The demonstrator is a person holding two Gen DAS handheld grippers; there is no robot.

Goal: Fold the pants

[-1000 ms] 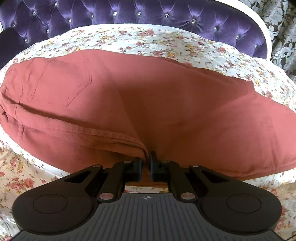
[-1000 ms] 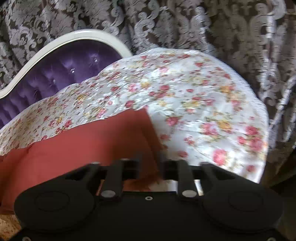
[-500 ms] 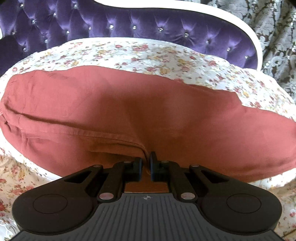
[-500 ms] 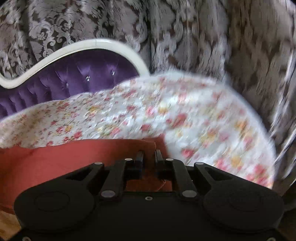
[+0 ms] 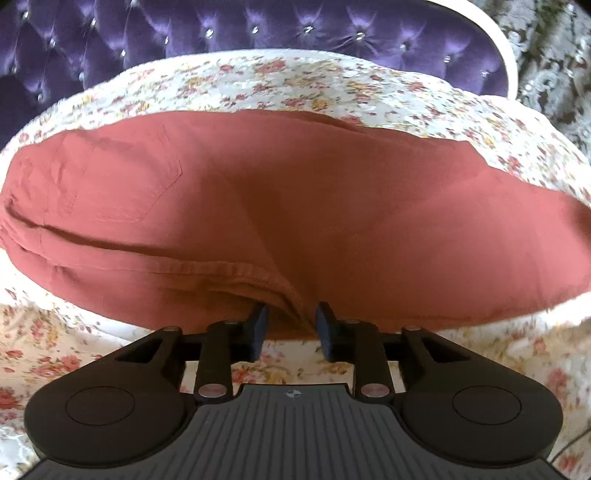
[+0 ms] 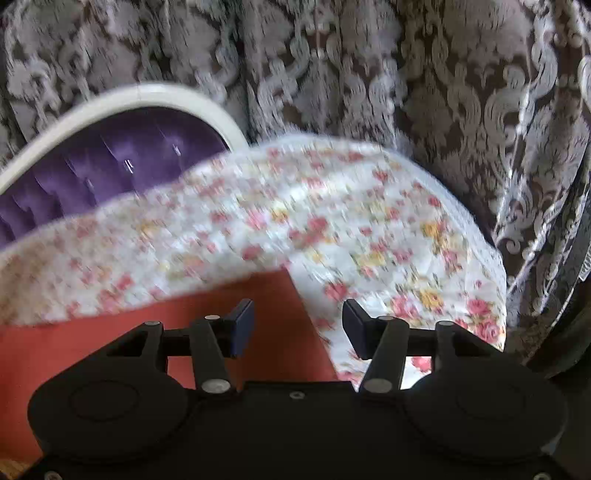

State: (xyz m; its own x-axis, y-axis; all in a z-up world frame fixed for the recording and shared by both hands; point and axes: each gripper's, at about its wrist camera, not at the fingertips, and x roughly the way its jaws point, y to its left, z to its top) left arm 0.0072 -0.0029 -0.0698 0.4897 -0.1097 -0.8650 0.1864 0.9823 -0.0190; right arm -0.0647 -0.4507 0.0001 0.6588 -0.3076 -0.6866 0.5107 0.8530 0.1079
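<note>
Floral bedspread (image 5: 332, 85), purple tufted headboard (image 5: 258, 26); pants (image 5: 295, 206) flat; left gripper (image 5: 290, 326), right gripper (image 6: 298, 328) jaws opening, unclamped

No words, labels or numbers can be read — only a small round crosshair mark (image 5: 291, 394) on the left gripper's ribbed body, just behind its fingers.

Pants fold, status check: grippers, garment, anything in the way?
Left gripper and right gripper both opening, pads off the cloth. Rust-red pants lie flat on floral bedspread. No obstruction seen.
</note>
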